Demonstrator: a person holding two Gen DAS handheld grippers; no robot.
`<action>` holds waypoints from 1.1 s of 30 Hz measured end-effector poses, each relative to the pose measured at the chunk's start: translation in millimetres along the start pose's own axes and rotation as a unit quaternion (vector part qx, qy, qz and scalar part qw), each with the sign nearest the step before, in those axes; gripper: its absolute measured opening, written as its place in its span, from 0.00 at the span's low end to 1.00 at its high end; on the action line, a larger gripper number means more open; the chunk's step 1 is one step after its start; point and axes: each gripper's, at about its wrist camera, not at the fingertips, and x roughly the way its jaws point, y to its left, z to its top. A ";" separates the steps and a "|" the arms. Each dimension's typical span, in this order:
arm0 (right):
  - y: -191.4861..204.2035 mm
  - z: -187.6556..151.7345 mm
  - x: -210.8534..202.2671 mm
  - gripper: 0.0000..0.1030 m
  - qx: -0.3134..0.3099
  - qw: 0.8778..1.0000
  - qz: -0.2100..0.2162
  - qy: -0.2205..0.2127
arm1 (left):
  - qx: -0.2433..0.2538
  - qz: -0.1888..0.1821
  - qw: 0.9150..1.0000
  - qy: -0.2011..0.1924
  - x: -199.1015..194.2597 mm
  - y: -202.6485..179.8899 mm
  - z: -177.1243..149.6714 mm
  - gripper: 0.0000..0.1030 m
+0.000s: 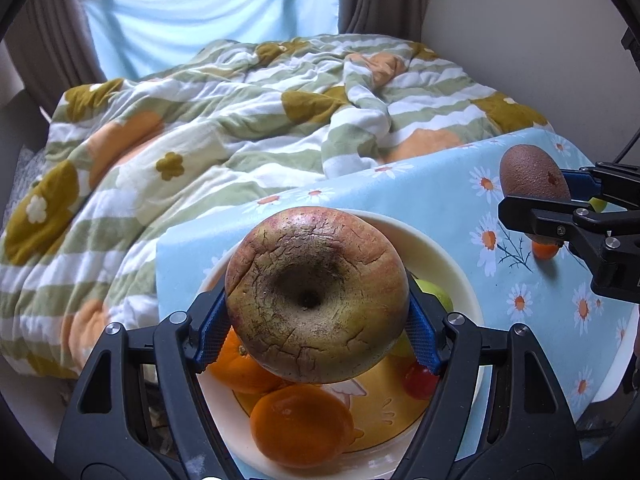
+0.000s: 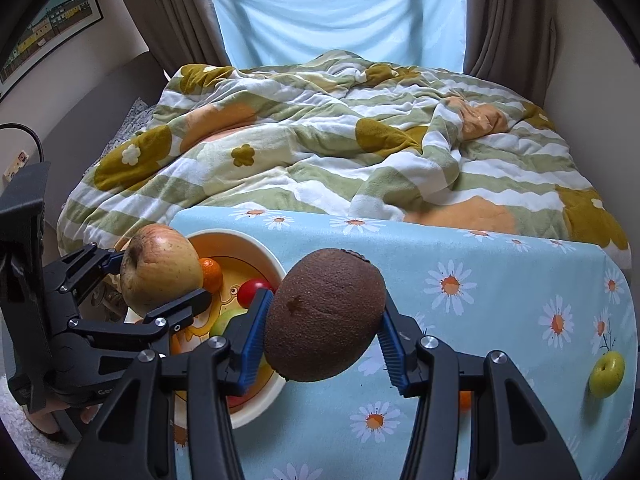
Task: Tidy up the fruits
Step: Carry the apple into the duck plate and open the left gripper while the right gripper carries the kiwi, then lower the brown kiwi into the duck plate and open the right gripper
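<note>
Left tool [image 1: 316, 320]: clamped on apple [image 1: 316, 296], held above bowl [image 1: 460, 272] at worktop's [image 2: 500, 280] left edge. Right tool [image 2: 324, 336]: clamped on brown kiwi [image 2: 324, 316], raised over worktop beside bowl.

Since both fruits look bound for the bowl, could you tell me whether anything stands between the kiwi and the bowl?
Yes: the left gripper, shut on the apple, hangs over the bowl, beside the kiwi in the right gripper. The bowl already holds oranges, a red fruit and a green fruit.
</note>
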 end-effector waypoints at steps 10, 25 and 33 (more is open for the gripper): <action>-1.5 -6.0 -1.6 0.46 0.007 1.000 -0.004 -0.002 | 0.001 -0.014 1.000 -0.022 -4.8 -0.1 -2.5 1.00; 7.9 -11.8 -19.4 0.46 -0.019 1.000 0.010 -0.009 | -0.051 0.011 0.998 -0.028 -54.3 9.9 -29.5 1.00; 33.3 -22.9 -21.8 0.46 -0.054 0.998 0.045 0.000 | -0.092 0.042 0.995 -0.019 -80.6 22.1 -64.5 1.00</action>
